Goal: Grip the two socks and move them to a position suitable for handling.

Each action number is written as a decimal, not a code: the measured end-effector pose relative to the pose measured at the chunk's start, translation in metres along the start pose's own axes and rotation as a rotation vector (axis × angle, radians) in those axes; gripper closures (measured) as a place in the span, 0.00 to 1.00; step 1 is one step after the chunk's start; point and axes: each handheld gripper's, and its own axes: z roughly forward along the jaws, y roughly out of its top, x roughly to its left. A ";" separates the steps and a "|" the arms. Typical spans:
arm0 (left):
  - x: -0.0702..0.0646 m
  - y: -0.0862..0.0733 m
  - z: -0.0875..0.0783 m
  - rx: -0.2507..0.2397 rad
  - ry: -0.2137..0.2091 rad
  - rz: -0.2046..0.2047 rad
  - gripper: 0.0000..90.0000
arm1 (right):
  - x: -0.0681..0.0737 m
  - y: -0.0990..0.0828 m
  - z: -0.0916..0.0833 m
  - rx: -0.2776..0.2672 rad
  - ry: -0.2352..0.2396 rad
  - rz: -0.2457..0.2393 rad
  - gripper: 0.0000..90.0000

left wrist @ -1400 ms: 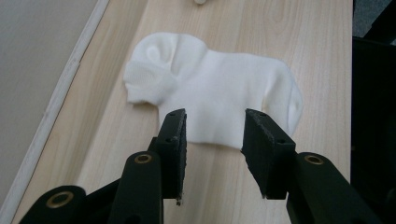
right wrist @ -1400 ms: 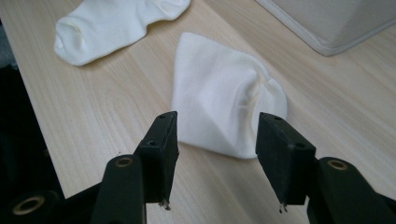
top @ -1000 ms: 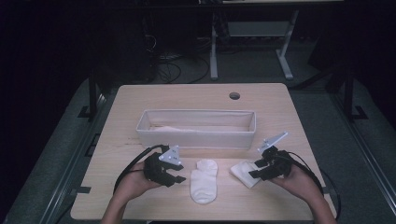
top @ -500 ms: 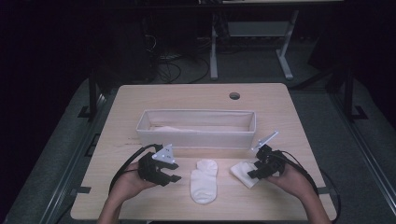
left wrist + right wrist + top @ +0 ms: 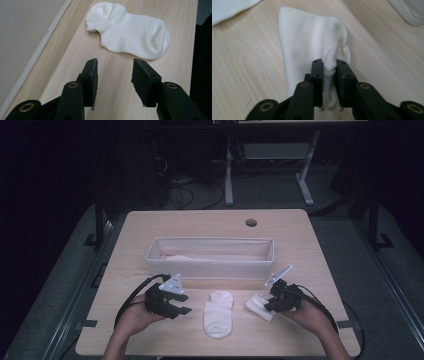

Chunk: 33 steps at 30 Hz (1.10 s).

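Now, right gripper (image 5: 329,68): jaws have just been closing and they're pinched on a bunched fold of the small sock (image 5: 312,47), lower right of the high view, near the table's front edge.
Left gripper (image 5: 115,72): jaws stand half apart with nothing between them, hovering over bare wood at lower left of the high view.
Flat sock (image 5: 218,313): lies spread out at bottom centre of the high view, between the two grippers, untouched; in the left gripper view it sits just ahead of the jaws.
Slip risk: the bite looks to be on a thin ridge of cloth only, so a quick lift could let the fabric slide out.
Drag risk: most of the small sock is on the wood, so a sideways pull might smear it along rather than raise it.
Bin (image 5: 210,265): long white fabric tray across mid-frame, something pale lying inside; its near wall stands between the socks and the inside, so a low carry would snag on the rim.
Table (image 5: 150,225): light wood, with a round cable hole (image 5: 251,222) at upper right, well clear of the work.
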 end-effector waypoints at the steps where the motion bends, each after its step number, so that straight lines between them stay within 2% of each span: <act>1: 0.001 0.000 0.000 0.000 0.002 -0.003 0.62 | 0.000 0.001 0.000 0.008 0.001 -0.008 0.88; 8: 0.002 -0.003 -0.002 -0.011 0.005 -0.016 0.61 | 0.001 0.002 -0.005 0.003 0.003 -0.013 0.90; 14: 0.004 -0.006 -0.005 -0.016 0.007 -0.023 0.60 | 0.001 0.003 -0.020 -0.027 0.009 -0.015 0.90; 21: 0.005 -0.007 -0.006 -0.023 0.011 -0.030 0.59 | 0.003 0.009 -0.034 -0.048 0.005 -0.029 0.90; 27: 0.008 -0.011 -0.007 -0.034 0.009 -0.062 0.57 | 0.005 0.014 -0.045 -0.068 0.003 -0.036 0.90; 33: 0.009 -0.013 -0.008 -0.033 0.014 -0.060 0.55 | 0.007 0.022 -0.050 -0.068 0.009 -0.053 0.90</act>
